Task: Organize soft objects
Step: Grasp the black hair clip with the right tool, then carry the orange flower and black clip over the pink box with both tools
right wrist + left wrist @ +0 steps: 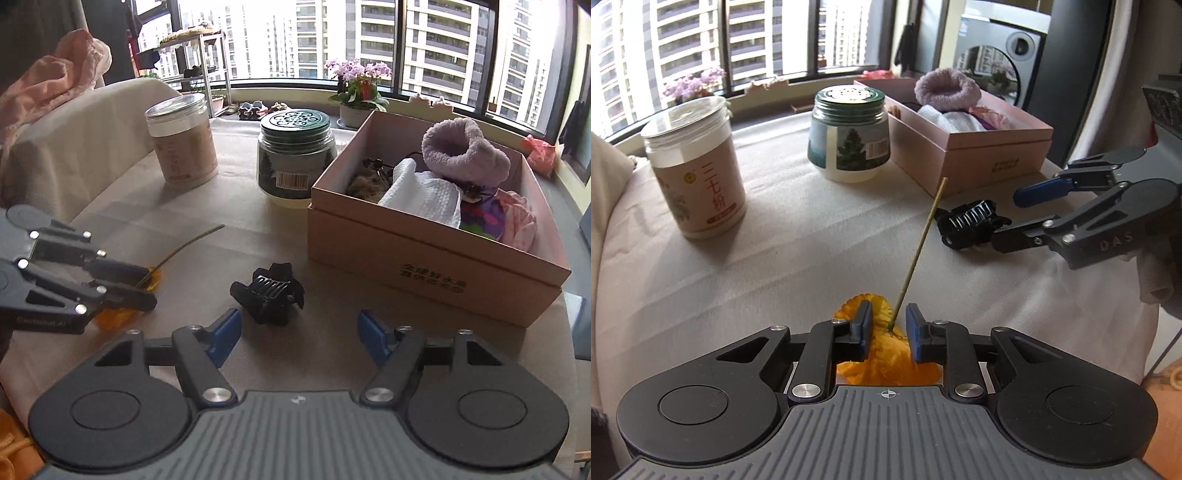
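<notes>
Bright window daylight; sharp frames, fisheye-bent edges.

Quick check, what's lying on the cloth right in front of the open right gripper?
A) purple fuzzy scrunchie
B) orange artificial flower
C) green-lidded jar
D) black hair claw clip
D: the black hair claw clip lies on the tablecloth just ahead of the right gripper, whose blue fingers stand apart and clear of it; the orange flower is at the left gripper.

Matt cloth table cover, pink matt cardboard box, fluffy lilac scrunchie, glossy black plastic clip
</notes>
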Tool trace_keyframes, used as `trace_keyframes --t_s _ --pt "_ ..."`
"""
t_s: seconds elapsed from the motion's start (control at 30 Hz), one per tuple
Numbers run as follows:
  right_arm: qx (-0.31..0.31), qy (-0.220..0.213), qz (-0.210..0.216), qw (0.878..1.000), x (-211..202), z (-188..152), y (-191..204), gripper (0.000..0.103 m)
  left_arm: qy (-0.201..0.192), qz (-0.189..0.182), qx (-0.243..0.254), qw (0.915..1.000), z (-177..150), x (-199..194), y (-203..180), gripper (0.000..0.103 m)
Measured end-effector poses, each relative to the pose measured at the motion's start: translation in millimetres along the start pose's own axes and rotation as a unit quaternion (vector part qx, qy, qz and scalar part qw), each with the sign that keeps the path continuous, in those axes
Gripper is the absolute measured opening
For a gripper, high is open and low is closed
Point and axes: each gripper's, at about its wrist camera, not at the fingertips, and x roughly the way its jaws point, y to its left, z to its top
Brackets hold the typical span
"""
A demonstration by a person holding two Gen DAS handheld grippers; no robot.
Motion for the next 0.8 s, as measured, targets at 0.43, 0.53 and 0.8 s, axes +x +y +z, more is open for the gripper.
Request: trace_keyframes --t_s 0.43,0.53,0.8 --pt "-0.027 0.014 0.019 0.999 29 12 19 0.038 -0.007 0.010 -0.021 0.9997 -7 -6 -10 0.014" --pt "-0.025 0.005 0.026 0.999 20 13 22 0.038 -0.009 0.010 -0.021 0.9997 -9 -10 -13 0.011" --pt "-0.037 -0.029 0.020 0.999 -38 -1 21 0.038 -0.029 0.007 -0.019 0.9994 -20 -31 -28 0.009"
